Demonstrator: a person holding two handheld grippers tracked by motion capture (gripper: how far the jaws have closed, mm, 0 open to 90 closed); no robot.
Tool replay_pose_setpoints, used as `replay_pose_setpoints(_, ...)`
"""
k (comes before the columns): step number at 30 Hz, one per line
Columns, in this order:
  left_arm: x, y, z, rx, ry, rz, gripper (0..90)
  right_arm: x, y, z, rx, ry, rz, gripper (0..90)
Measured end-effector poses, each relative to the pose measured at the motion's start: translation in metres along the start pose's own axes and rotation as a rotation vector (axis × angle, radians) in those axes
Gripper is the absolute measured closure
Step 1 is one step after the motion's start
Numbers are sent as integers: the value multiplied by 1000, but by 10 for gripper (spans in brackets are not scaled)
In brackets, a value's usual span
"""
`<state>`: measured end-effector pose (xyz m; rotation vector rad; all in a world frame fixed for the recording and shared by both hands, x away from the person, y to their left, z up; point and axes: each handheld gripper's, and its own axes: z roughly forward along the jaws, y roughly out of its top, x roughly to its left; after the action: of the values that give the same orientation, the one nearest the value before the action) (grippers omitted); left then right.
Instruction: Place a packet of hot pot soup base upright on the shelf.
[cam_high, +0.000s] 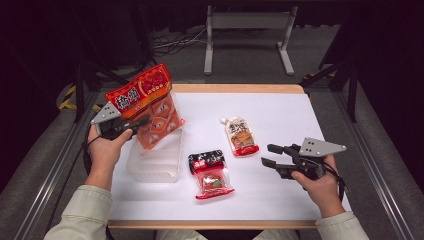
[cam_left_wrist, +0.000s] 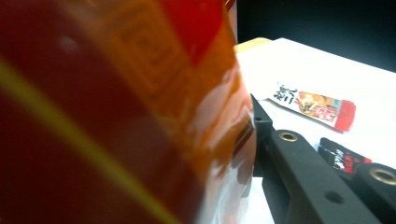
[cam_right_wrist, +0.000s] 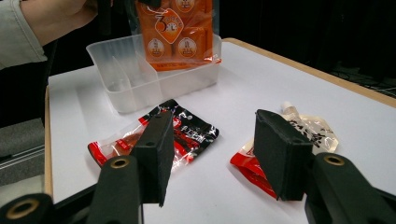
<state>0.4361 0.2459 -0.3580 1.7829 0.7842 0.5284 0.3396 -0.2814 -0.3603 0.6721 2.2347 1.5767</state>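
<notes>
Left gripper (cam_high: 131, 128) is clamped on the big orange bag (cam_high: 149, 104), hanging it upright, long axis vertical, right above the clear divided bin (cam_high: 155, 167) at near left. Straight down is the way in. Right gripper (cam_high: 269, 155) waits with jaws apart and empty, near right, beside the red-black packet (cam_high: 210, 175) and spouted pouch (cam_high: 240, 136).

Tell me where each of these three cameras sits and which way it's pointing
High view: above the person's side, looking forward and down at the white table; both forearms, left gripper, right gripper.
Left gripper view: rides the left gripper, pressed against the large orange-red snack bag; one black jaw shows.
Right gripper view: rides the right gripper, facing the clear plastic divided bin; open jaws, far sleeve.
Shared: all show the white-and-red spouted pouch and the red-and-black packet.
</notes>
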Motion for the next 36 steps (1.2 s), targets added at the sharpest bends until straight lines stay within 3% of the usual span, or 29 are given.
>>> replay_pose_setpoints(4, 3, -3, 3, 57, 4, 1, 713, 1, 0, 0, 1, 4, -2, 486)
replay_pose_setpoints(5, 3, -3, 5, 73, 4, 12, 713, 1, 0, 0, 2, 4, -2, 486)
replay_pose_setpoints(7, -2, -3, 13, 119, 12, 75, 713, 1, 0, 0, 2, 5, -3, 485)
replay_pose_setpoints(9, -5, 0, 18, 118, -5, 80, 713, 2, 0, 0, 0, 8, -3, 483)
replay_pose_setpoints(11, -3, 2, 20, 111, -33, 49, 713, 2, 1, -1, -2, 8, -5, 481)
replay_pose_setpoints(15, 16, -6, 19, 79, -81, -46, 712, 1, 0, -2, -4, 8, -2, 475)
replay_pose_setpoints(19, 28, -12, 20, 48, -95, -145, 708, 1, -1, -1, -2, 14, 5, 467)
replay_pose_setpoints(21, 30, -12, 20, 42, -95, -157, 704, 1, 0, -1, -3, 15, 4, 466)
replay_pose_setpoints(22, 31, -12, 20, 38, -78, -181, 672, 2, 1, -1, -7, 15, 3, 463)
replay_pose_setpoints(24, 30, -11, 19, 32, -60, -183, 634, 2, 1, -2, -8, 14, 4, 463)
replay_pose_setpoints(27, 28, -7, 14, 3, -9, -201, 376, 0, 0, -1, -6, 10, 6, 461)
replay_pose_setpoints(31, 27, -4, 5, -36, 61, -197, 155, 0, 0, 0, -1, 9, 5, 455)
replay_pose_setpoints(36, 25, -2, -8, -36, 133, -176, 74, 0, 1, 0, -4, 9, 5, 454)
